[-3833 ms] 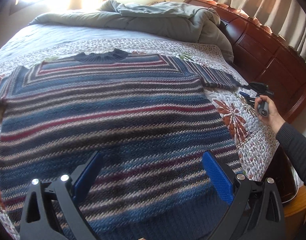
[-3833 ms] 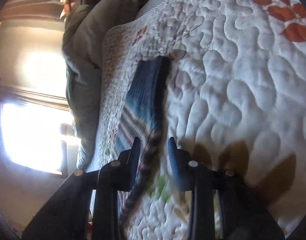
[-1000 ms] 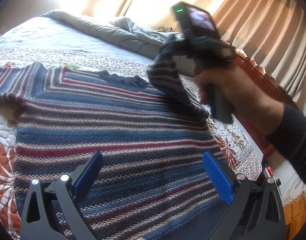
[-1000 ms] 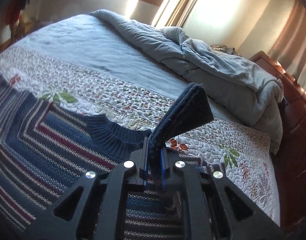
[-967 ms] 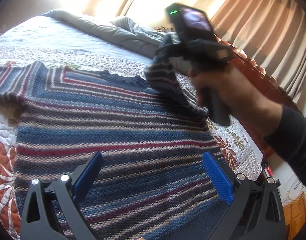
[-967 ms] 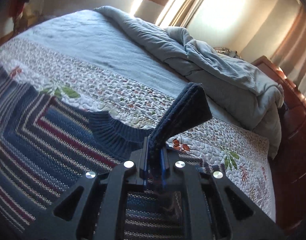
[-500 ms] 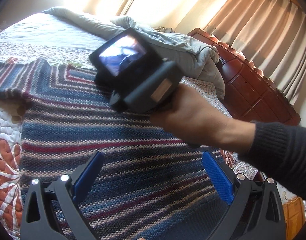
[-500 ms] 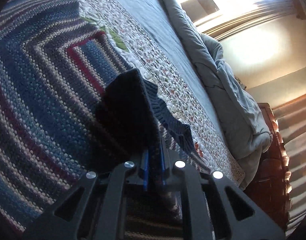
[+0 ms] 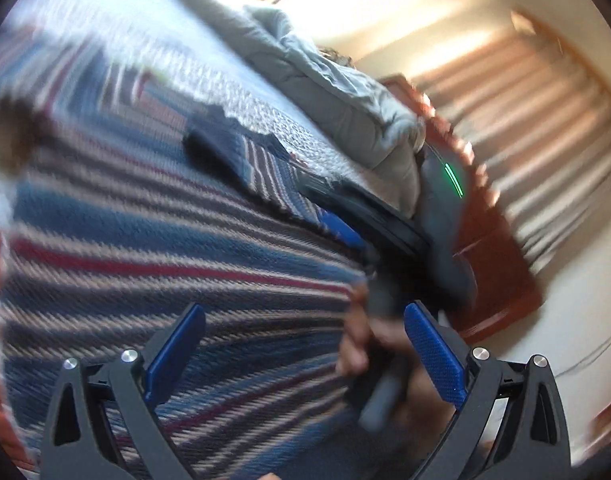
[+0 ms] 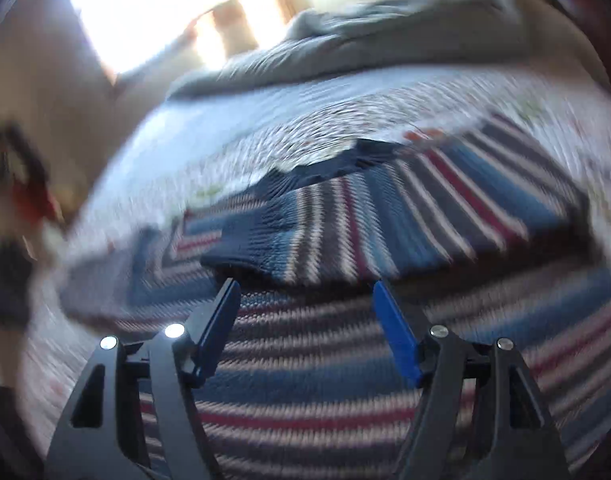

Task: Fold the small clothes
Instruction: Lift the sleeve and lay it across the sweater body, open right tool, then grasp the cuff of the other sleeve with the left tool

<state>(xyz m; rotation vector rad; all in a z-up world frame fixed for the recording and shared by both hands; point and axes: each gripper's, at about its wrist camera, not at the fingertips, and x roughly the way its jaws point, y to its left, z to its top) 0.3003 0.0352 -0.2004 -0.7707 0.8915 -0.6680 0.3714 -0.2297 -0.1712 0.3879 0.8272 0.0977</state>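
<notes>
1. The left gripper (image 9: 301, 356) hangs nearest, its blue pads spread wide over the lower body of the sweater (image 9: 153, 248) and gripping nothing.
2. The right gripper (image 10: 305, 328) is spread as well, empty, poised just above the striped knit; in the left view it shows at the sweater's right edge, with the right hand (image 9: 385, 364) on its handle.
3. The sweater lies flat on the quilt (image 10: 289, 132), collar (image 10: 329, 168) at the far side, hem toward the grippers.
4. Its right sleeve (image 10: 385, 224) is folded in across the chest, the dark cuff (image 10: 245, 248) resting left of centre, just beyond the right gripper's pads.
5. Judged from this layout, the first sleeve fold is done and the step in hand is the shift to the other sleeve.
6. The left sleeve (image 10: 117, 256) lies out to the left, its end lost in blur.
7. The next move calls for a pinch near that cuff, a lift clear of the body, and a lay across the chest to match the first fold.
8. The knit looks thick and soft, so a shallow pinch may slip.
9. Beyond the quilt, a grey duvet (image 9: 337, 100) is bunched at the far edge of the bed.
10. A dark wooden headboard (image 9: 489, 236) stands to the right, with striped curtains (image 9: 545, 108) behind it and a bright window (image 10: 161, 8) at the far left.
</notes>
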